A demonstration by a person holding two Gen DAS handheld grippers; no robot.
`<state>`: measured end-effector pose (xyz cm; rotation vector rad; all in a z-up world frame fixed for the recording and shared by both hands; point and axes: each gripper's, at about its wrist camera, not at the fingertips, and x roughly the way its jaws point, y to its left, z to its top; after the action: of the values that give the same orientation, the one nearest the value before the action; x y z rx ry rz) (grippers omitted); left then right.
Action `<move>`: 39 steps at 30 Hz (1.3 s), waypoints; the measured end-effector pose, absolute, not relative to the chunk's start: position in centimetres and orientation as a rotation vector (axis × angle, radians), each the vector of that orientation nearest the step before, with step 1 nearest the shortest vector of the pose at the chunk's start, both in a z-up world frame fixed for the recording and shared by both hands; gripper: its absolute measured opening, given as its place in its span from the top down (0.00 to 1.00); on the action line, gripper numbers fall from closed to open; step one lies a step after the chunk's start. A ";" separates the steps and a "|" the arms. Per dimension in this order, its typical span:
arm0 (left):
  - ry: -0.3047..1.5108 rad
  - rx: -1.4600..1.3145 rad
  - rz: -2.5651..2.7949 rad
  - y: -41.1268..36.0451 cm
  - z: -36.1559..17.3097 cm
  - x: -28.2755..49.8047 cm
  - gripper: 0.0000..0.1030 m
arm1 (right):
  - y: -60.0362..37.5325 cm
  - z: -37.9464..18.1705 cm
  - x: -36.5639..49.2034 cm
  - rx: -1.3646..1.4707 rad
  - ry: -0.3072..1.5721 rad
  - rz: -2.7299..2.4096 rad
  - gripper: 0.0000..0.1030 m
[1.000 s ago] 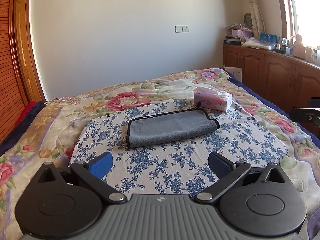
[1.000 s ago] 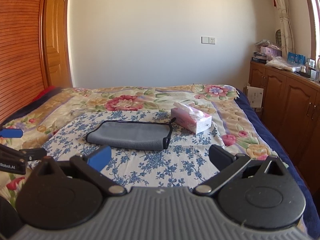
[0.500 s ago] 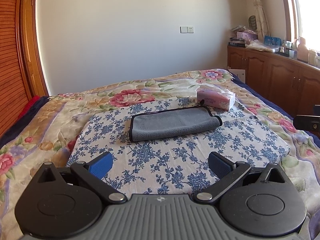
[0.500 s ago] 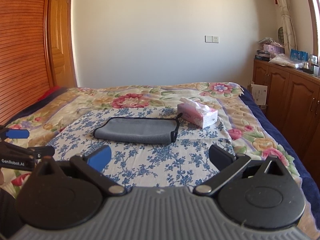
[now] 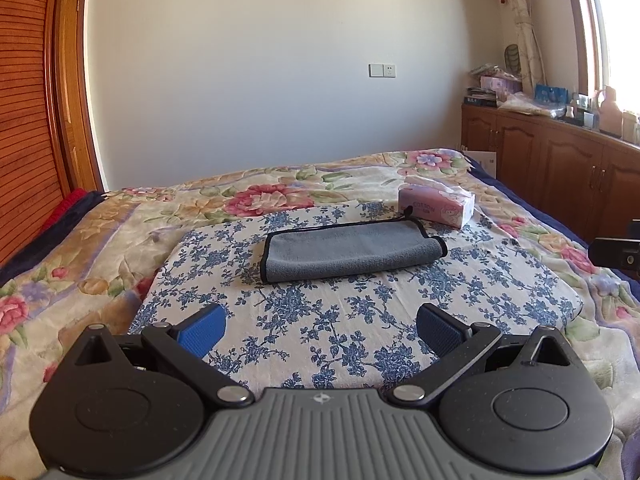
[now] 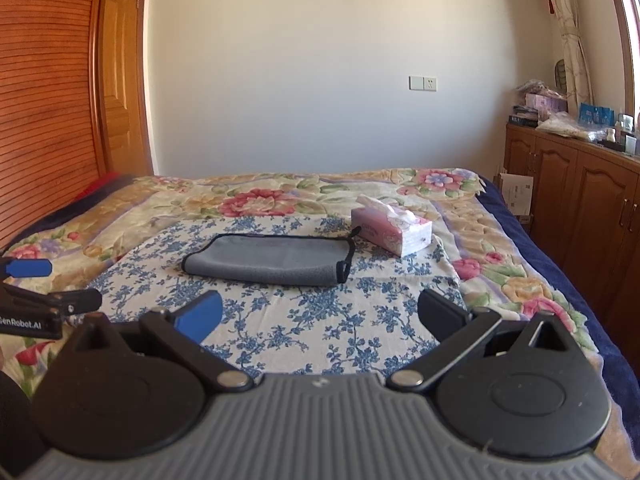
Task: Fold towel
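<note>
A: What is different now from one second ago?

B: Both cameras sit further back and a little higher. The grey towel [image 5: 352, 252] looks smaller and lies nearer the centre of the left wrist frame, and more of the blue-flowered cloth [image 5: 360, 320] shows below it. The towel itself has not moved. It lies folded, flat, with its black edge all around.

A: Where is it exactly?

B: In the middle of both frames, on the blue-flowered cloth, on the bed [image 6: 500, 280]. The pink tissue box [image 6: 392, 230] stands just beside its far right corner; I cannot tell if they touch.

A: And the grippers?

B: The left gripper [image 5: 320, 328] has its fingers wide apart, with nothing between them. The right gripper [image 6: 320, 316] is the same, spread and empty. Both are well apart from the towel, at the bottom of their frames.

A: So what does this mean for the task?

B: I think the fold is already made and the person is pulling back. If one more fold is wanted, both grippers must come forward again to the near edge.
</note>
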<state>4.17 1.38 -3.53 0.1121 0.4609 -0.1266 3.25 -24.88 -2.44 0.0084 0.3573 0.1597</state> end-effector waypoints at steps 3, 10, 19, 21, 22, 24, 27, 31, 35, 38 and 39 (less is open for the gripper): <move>0.444 0.122 -0.122 1.5 -3.3 4.1 0.00 | -24.9 -1.9 2.9 0.010 0.332 0.163 0.00; 0.393 0.116 -0.107 1.7 -2.1 3.6 0.00 | -24.7 -1.1 2.2 -0.006 0.264 0.153 0.00; 0.332 0.120 -0.098 1.3 -1.2 2.9 0.00 | -24.6 -1.1 1.8 -0.017 0.222 0.133 0.00; 0.322 0.123 -0.099 1.1 -1.1 2.8 0.00 | -24.7 -1.1 1.8 -0.014 0.216 0.127 0.00; 0.318 0.124 -0.100 1.1 -1.1 2.7 0.00 | -24.7 -1.1 1.7 -0.014 0.212 0.122 0.00; 0.316 0.127 -0.102 1.0 -1.0 2.7 0.00 | -24.8 -1.1 1.8 -0.014 0.205 0.112 0.00; 0.310 0.128 -0.100 0.9 -1.0 2.6 0.00 | -24.8 -1.2 1.8 -0.012 0.202 0.105 0.00; 0.308 0.125 -0.099 1.0 -1.0 2.6 0.00 | -24.8 -1.4 1.7 -0.022 0.200 0.095 0.00; 0.308 0.126 -0.098 1.0 -1.0 2.6 0.00 | -24.8 -1.4 1.7 -0.021 0.199 0.095 0.00; 0.309 0.122 -0.096 1.1 -1.0 2.5 0.00 | -24.8 -1.5 1.8 -0.021 0.200 0.095 0.00; 0.310 0.122 -0.096 1.1 -1.0 2.5 0.00 | -24.8 -1.5 1.8 -0.020 0.200 0.095 0.00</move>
<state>2.53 1.09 -0.97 0.1218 0.3096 -0.0963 1.79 -24.79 -1.47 -0.0202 0.2003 0.0951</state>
